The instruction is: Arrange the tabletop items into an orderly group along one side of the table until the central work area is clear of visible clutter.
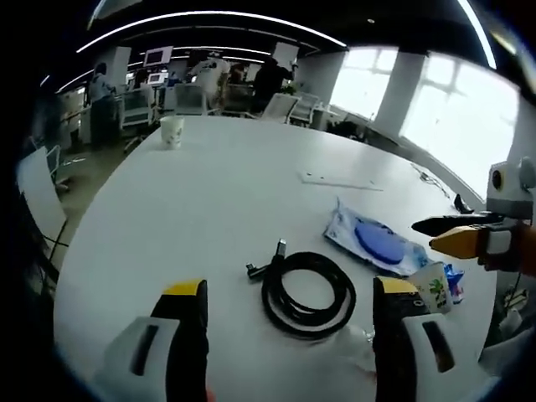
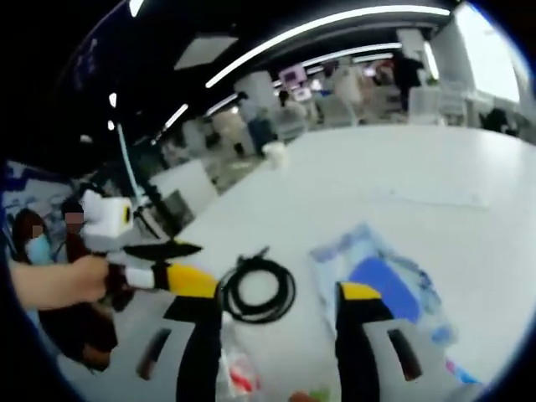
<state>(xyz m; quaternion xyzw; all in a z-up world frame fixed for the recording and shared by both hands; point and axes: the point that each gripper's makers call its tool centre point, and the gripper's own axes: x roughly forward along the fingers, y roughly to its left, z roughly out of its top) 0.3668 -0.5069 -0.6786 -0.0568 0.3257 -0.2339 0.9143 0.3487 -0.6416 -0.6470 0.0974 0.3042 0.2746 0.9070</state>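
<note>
A large white table (image 1: 209, 193) is shown with a few things scattered near its close edge. One coiled black cable (image 1: 307, 293) lies just ahead of the left gripper (image 1: 289, 310), whose jaws are spread apart with nothing between them. Just beside the coil, toward the right edge, lies one clear plastic bag with blue contents (image 1: 377, 243). One small printed packet (image 1: 435, 289) rests near the bag. One paper cup (image 1: 172, 131) stands alone at the far edge, well apart from the rest. In the right gripper view, the right gripper (image 2: 280, 314) is likewise held parted and empty above the cable (image 2: 255, 289) and bag (image 2: 381, 280). The cable is judged to be light and floppy, best taken where the loops are bundled together; the bag is likely soft and slippery, best pinched at an edge. The cup is probably light and easily crushed.
</note>
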